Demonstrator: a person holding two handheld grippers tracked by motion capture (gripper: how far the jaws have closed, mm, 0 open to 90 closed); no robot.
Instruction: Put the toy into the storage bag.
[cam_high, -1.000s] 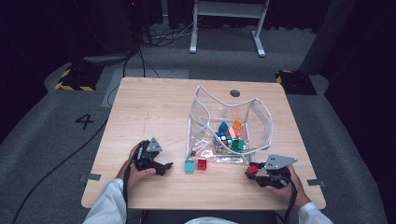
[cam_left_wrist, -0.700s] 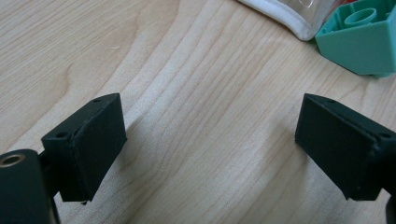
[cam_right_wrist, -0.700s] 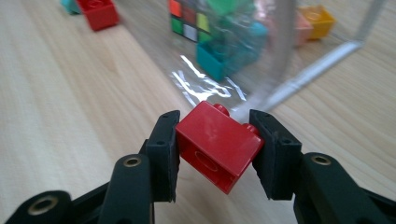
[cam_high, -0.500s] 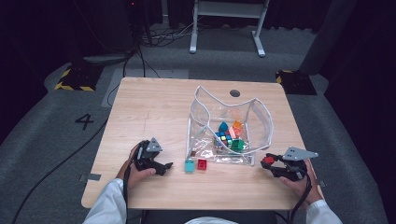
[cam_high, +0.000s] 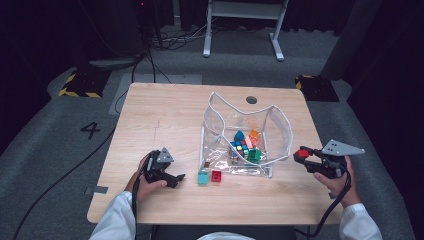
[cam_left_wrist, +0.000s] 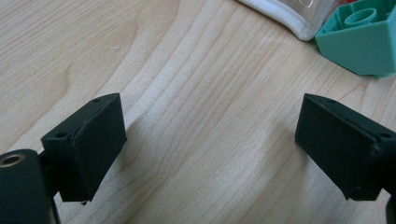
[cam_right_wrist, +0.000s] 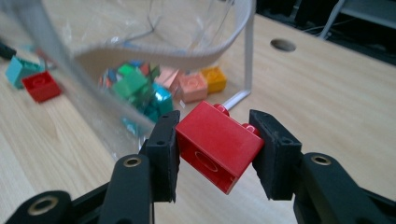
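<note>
Red brick (cam_right_wrist: 217, 142) sits clamped between right hand-held gripper's (cam_right_wrist: 215, 149) jaws.

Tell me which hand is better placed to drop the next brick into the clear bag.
Right. Its tongs already clamp a red brick beside the clear bag, lifted off the table. The left tongs are open on bare wood, with the teal brick ahead, not gripped.

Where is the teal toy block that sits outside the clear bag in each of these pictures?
High view: the teal block lies on the table in front of the clear bag, left of a red block.
Left gripper view: top right corner, past the open left gripper.
Right gripper view: far left edge, blurred.
Shared landmark: the bag's white rim.
</note>
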